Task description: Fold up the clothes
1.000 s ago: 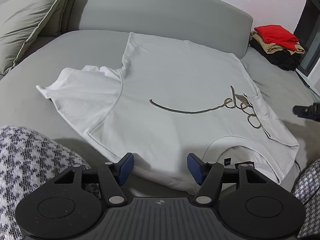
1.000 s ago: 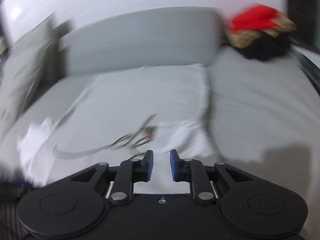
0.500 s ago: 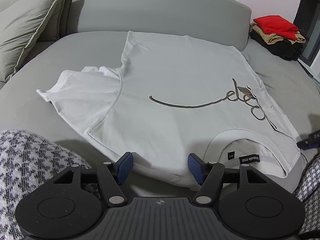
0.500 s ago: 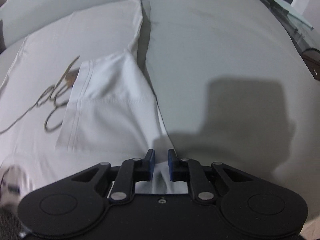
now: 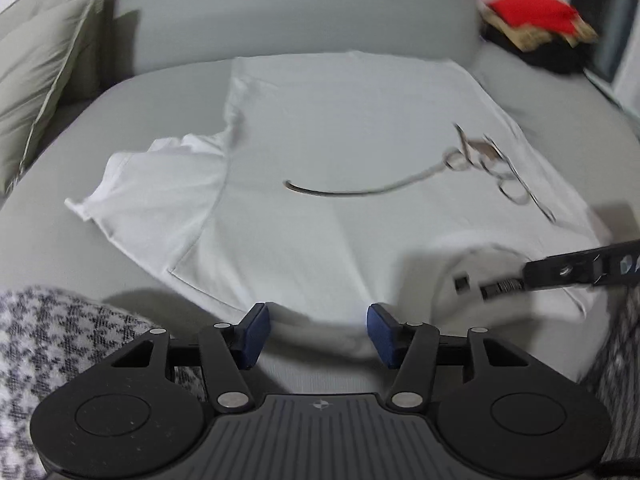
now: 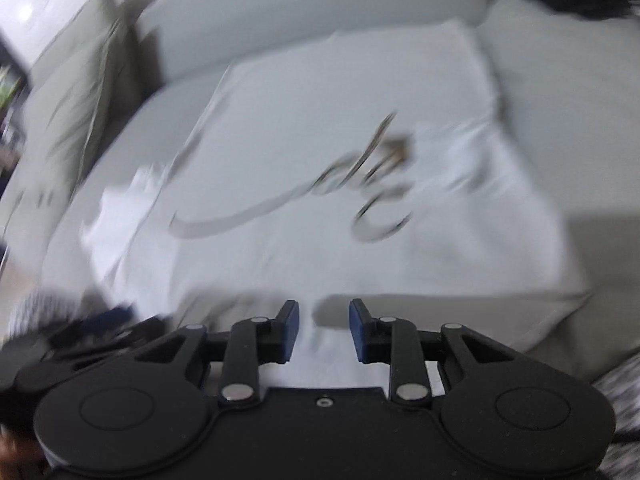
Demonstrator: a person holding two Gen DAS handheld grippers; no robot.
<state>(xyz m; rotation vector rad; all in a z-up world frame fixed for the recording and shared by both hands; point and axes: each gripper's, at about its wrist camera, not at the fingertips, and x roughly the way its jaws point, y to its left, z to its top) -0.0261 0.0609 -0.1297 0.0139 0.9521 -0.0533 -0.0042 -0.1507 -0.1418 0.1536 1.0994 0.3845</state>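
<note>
A white T-shirt with a dark script print lies spread flat on the grey sofa seat. Its left sleeve sticks out to the side. My left gripper is at the shirt's near edge, jaws closing, with a raised bulge of white cloth between the blue pads, which still stand clear of it. My right gripper hovers over the shirt's near edge beside the collar, jaws opening, cloth below the gap and nothing pinched. Its black body reaches in from the right in the left wrist view. Both views are blurred.
A pile of folded clothes with a red one on top sits at the back right. Pale cushions lean at the back left, against the sofa's backrest. Houndstooth fabric fills the near left corner.
My right gripper swung left from the sleeve side to the collar and its jaws spread apart. My left jaws narrowed, and the shirt's near edge bunched up between them.
</note>
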